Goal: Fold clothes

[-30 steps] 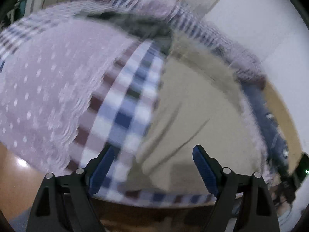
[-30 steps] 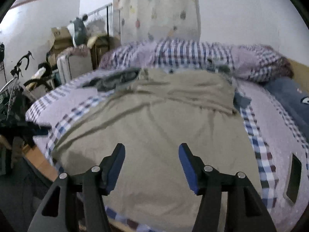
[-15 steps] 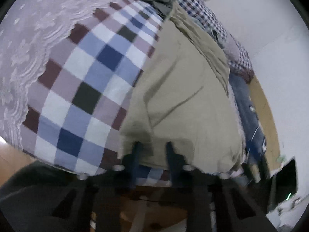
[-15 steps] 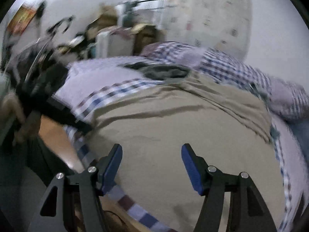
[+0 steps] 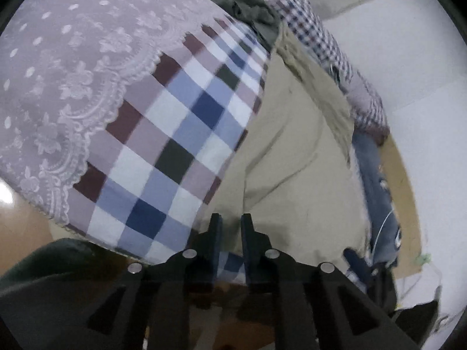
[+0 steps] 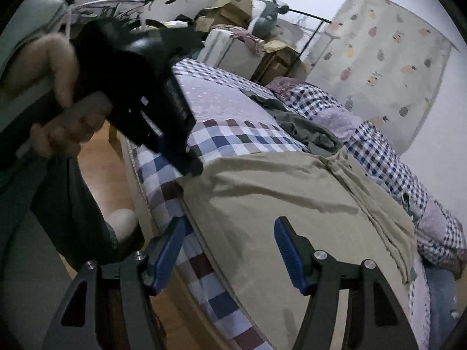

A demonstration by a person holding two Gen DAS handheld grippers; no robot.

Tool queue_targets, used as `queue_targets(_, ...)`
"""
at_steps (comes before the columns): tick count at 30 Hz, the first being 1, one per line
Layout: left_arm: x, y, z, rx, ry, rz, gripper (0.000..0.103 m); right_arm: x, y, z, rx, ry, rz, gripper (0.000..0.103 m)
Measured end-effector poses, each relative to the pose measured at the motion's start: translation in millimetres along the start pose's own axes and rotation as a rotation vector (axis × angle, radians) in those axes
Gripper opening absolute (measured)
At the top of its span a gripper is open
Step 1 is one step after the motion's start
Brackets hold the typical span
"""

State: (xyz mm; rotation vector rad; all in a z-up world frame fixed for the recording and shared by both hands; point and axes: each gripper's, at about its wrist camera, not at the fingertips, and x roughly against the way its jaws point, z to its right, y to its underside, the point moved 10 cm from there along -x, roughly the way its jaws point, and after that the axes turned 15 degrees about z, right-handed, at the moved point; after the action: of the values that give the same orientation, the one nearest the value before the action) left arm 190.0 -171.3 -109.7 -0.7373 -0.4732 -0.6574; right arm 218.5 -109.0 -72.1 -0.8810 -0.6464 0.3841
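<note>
Left wrist view had the left gripper (image 5: 230, 227) down at the near edge of the bed (image 5: 163, 134), its two fingers drawn almost together on the near hem of the tan garment (image 5: 294, 157). A little fold of tan cloth stood up between them, so I judged it clamped on that hem, most likely to lift the corner for a fold. The garment itself lay spread wide and mostly flat over the checked bedspread (image 5: 186, 122), running from the near edge toward the far pillows, with a crease rising away from the pinch.

Right wrist view showed the right gripper (image 6: 230, 250) with its blue pads well apart, hanging over the garment's near edge (image 6: 262, 204) and touching nothing that I could see. It looked poised to take a second hold further along the same hem, though that was my guess. The same view caught a hand (image 6: 67, 99) wrapped round the other tool, whose tip pressed on the garment's near left corner. A dark green garment (image 6: 303, 128) lay crumpled further back.

Against a second ago, the left fingers had gone from wide open to closed, and had come down onto the hem. The right gripper had stayed open but swung leftward, bringing that hand into its view.
</note>
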Motion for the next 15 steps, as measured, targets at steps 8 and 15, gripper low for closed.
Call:
queue_targets(8, 7, 0, 8, -0.031, 0.031, 0.012, 0.016, 6, -4, -13, 0.085, 0.002, 0.022, 0.068)
queue_targets(15, 4, -1, 2, -0.025, 0.005, 0.02, 0.0, -12, -4, -23, 0.102, -0.032, 0.033, 0.068)
